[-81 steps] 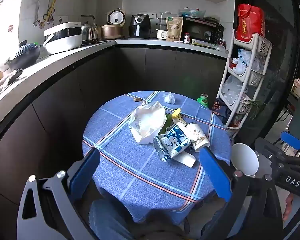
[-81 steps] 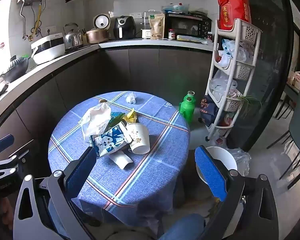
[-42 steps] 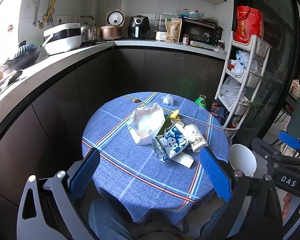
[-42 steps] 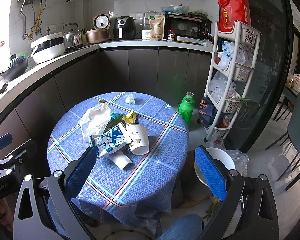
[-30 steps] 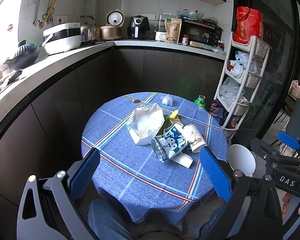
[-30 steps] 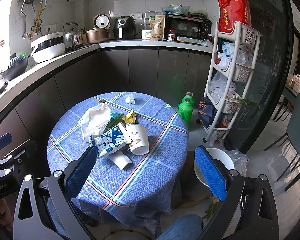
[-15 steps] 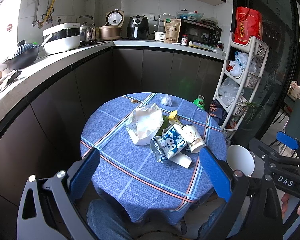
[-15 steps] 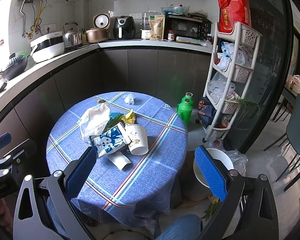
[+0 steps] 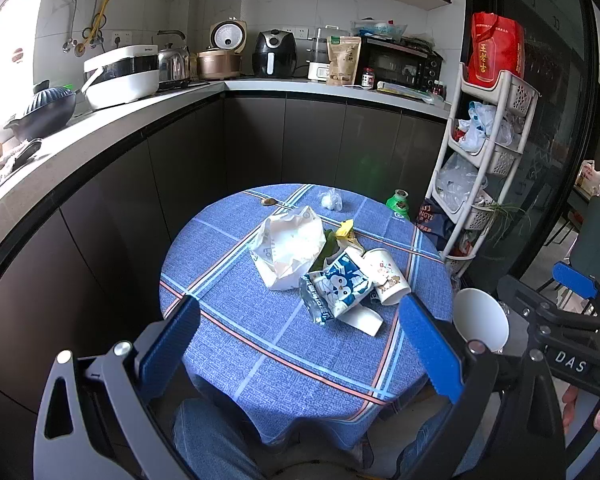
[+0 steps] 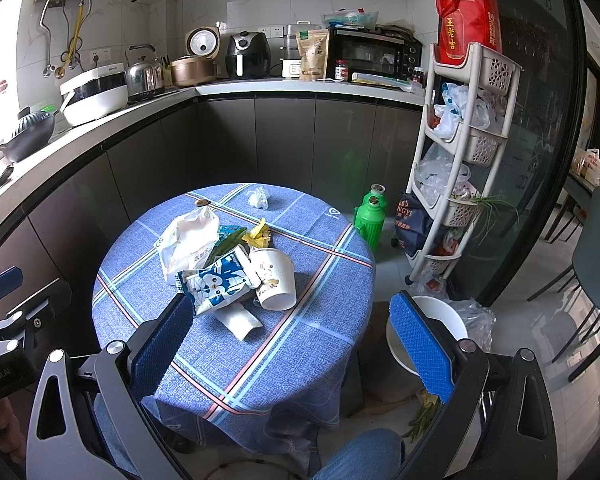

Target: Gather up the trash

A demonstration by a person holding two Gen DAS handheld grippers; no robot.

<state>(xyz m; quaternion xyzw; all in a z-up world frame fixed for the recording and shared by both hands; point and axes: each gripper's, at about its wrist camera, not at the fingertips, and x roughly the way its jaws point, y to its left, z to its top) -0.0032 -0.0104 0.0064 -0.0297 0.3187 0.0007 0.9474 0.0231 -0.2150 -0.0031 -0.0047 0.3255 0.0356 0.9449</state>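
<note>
A pile of trash lies mid-table on the round blue-cloth table [image 9: 260, 360] [image 10: 300, 352]: a white plastic bag [image 9: 290, 246] [image 10: 188, 240], a blue cartoon snack packet [image 9: 336, 286] [image 10: 216, 280], a tipped paper cup [image 9: 386, 276] [image 10: 276, 276], a white paper scrap [image 9: 362, 320] [image 10: 240, 320], yellow and green wrappers [image 9: 344, 232] [image 10: 256, 236] and a crumpled tissue [image 9: 330, 200] [image 10: 258, 198] at the far edge. My left gripper [image 9: 300, 344] and right gripper [image 10: 288, 348] are open and empty, held above the table's near edge. A white bin [image 10: 432, 332] [image 9: 480, 320] stands on the floor right of the table.
A dark counter with appliances [image 9: 120, 76] curves behind and to the left. A white tiered rack [image 10: 460, 140] with bags and a green thermos [image 10: 370, 214] stand at the right. A dark chair [image 10: 596, 240] is at the far right. My knees [image 10: 360, 456] are below.
Both grippers have drawn back and up very slightly, so the table looks a little smaller. Nothing on the table has moved.
</note>
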